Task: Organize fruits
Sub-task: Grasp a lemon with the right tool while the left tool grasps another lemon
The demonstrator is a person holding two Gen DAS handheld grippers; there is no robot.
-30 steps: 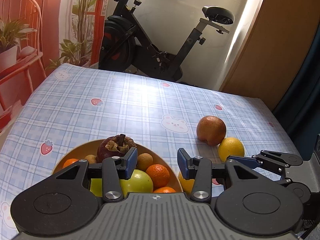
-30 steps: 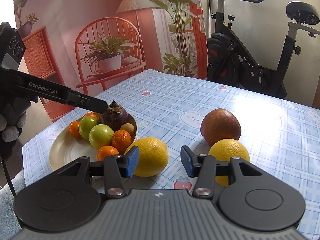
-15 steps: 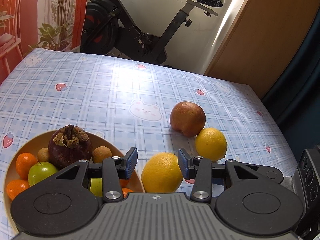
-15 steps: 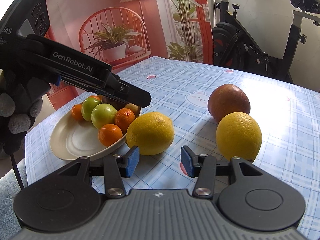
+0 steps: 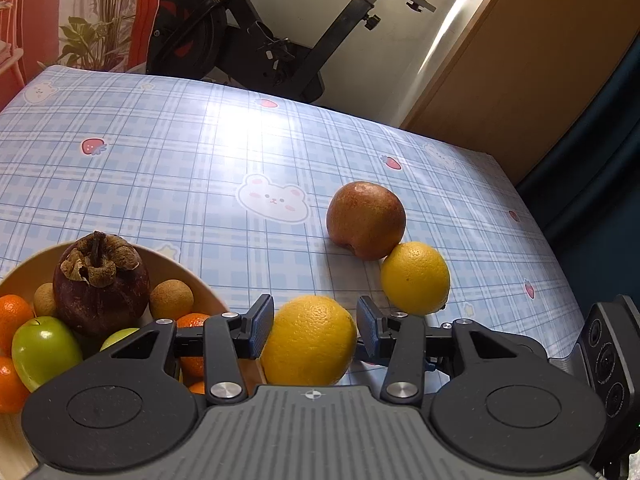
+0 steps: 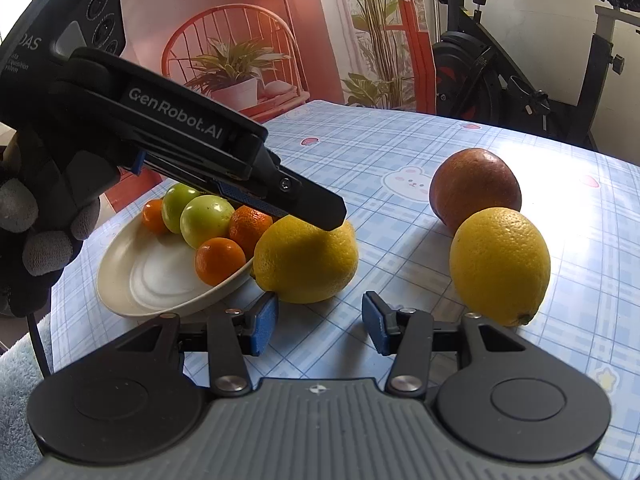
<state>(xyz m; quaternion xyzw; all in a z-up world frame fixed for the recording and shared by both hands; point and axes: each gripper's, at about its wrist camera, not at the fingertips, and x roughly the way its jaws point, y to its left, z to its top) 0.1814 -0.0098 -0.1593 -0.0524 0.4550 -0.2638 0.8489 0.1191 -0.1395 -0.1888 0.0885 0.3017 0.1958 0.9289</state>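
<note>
On your left the plate point(image 6: 132, 280) already carries the sorted fruit: 2 green apples, small oranges, a dark mangosteen point(image 5: 102, 280) and brown longans, heaped toward its far side so the near side stays bare for more. Just beside its rim lies the near lemon point(image 5: 310, 340), and your left gripper point(image 5: 316, 326) straddles it, jaws opening with the lemon between the pads, which do not look to be pressing yet; from the right wrist view its fingers sit over the lemon's top. I judge this is the next fruit for the plate. Your right gripper point(image 6: 318, 322) hangs partly open over bare cloth, holding nothing. Further right, a second lemon point(image 6: 500, 264) touches a reddish apple point(image 6: 476, 188), both unsorted. The table wears a blue checked cloth point(image 5: 160, 184) with bears and strawberries; an exercise bike point(image 5: 280, 40) stands behind.
</note>
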